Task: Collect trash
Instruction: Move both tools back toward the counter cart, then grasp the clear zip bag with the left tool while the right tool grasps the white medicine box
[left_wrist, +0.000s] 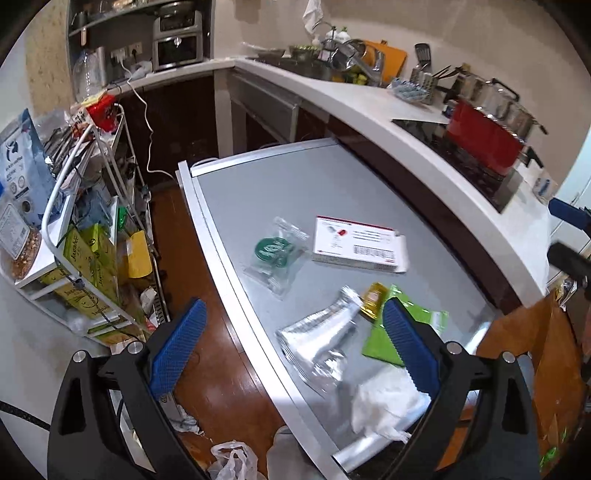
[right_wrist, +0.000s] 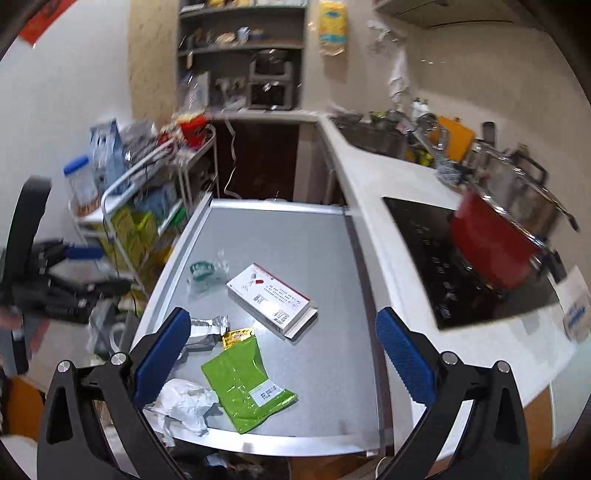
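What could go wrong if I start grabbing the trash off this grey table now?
The crumpled white wrapper sits at the table's near edge, so a nudge could drop it to the floor. The silver pouch, yellow sachet and green pouch overlap, so one pinch may drag the neighbours. Both the left gripper and right gripper are open and empty.

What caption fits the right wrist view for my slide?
Open right gripper hovers over a grey table strewn with a green pouch, white box and crumpled wrappers.
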